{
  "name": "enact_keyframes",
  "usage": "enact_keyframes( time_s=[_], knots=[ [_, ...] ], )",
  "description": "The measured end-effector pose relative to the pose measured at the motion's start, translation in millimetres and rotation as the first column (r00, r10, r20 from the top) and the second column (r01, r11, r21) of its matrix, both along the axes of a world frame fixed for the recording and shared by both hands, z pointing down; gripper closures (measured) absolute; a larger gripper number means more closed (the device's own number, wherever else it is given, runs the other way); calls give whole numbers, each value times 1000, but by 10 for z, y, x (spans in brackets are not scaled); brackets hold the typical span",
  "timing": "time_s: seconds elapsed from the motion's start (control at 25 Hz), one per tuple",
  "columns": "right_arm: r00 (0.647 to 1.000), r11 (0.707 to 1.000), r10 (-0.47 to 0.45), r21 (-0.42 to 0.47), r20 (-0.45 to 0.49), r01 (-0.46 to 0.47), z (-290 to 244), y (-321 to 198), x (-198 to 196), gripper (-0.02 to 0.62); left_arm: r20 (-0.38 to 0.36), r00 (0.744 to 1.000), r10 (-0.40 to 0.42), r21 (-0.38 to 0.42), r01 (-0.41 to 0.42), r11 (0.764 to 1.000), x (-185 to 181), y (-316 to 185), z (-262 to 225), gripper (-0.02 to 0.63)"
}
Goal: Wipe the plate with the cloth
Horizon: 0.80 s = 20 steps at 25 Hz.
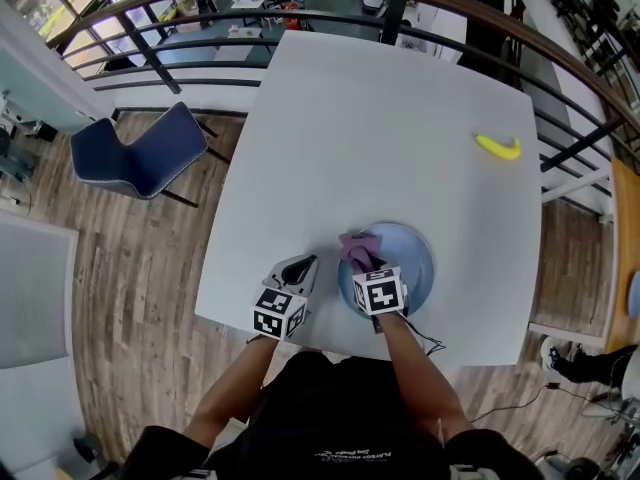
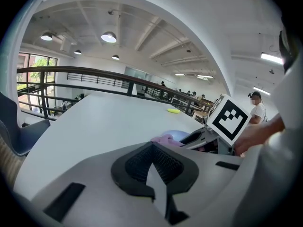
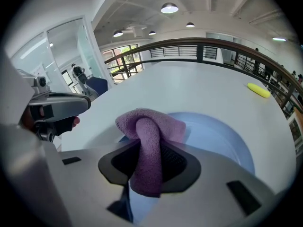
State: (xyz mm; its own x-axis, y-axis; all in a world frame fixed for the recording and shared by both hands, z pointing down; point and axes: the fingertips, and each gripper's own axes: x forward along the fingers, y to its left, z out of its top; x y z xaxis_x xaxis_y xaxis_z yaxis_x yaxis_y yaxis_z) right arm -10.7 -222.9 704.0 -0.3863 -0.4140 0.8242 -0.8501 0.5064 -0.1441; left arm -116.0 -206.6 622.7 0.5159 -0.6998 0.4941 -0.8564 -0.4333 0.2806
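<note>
At the far left, a blue chair [image 1: 140, 153] is seen on the wooden floor, just beside the left edge of the white bench [image 1: 380, 118]. Near the bench's front edge, the left claw [image 1: 300, 266] is held low over the bare surface; in the left gripper view its dark pads [image 2: 137, 167] are seen brought together, with nothing caught between them. Just to its right, the right claw [image 1: 365, 260] is clenched on the purple cloth [image 1: 358, 248]. In the right gripper view a fold of the cloth [image 3: 151, 126] is pinched between the jaws of the right claw [image 3: 149, 162], and the bunched rest is pushed out ahead of them. The cloth is laid on the left part of the pale blue plate [image 1: 418, 258], which is set flat on the bench close to the front edge, and the plate's right half [image 3: 222, 138] is left uncovered. Well apart, toward the bench's far right side, a yellow banana [image 1: 497, 147] is seen lying alone, with a dark railing [image 1: 560, 118] behind it.
</note>
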Motion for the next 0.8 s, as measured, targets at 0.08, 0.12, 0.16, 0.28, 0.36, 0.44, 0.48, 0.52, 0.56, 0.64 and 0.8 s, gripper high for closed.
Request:
enact_keyframes(
  time_s=[0.08,0.12,0.16,0.28,0.36,0.44,0.48,0.52,0.56,0.64,0.8],
  knots=[
    [1000,1000,15,-1,-14,-16,9,-16,87,476,0,1000,11,-3,-11,1000,40,-5,11,600],
    [1000,1000,22,-2,-22,-22,9,-22,137,476,0,1000,17,-4,-17,1000,68,-9,12,600],
    [999,1000,29,-3,-30,-29,9,-23,189,476,1,1000,25,-4,-25,1000,99,-10,11,600],
    [997,998,55,-7,-62,-55,28,12,338,476,1,999,46,-3,-46,999,175,8,7,600],
    [994,997,74,-9,-76,-75,53,38,426,474,1,998,59,-3,-59,998,217,20,13,600],
    [992,996,91,-8,-90,-92,75,43,513,474,-1,997,73,-1,-73,997,265,17,15,600],
    [990,995,98,-10,-103,-100,82,43,563,474,-2,997,80,-1,-80,997,293,12,13,600],
    [988,994,105,-12,-117,-107,85,42,616,474,-3,996,86,-2,-86,996,325,5,11,600],
    [986,993,110,-14,-128,-113,87,38,667,472,-4,996,92,-3,-92,996,359,-2,9,600],
    [983,992,123,-18,-138,-127,77,38,750,472,-6,995,103,-5,-103,995,426,-10,9,600],
    [973,987,155,-14,-169,-159,48,82,906,471,-7,992,123,-7,-123,992,508,1,17,600]
  ],
)
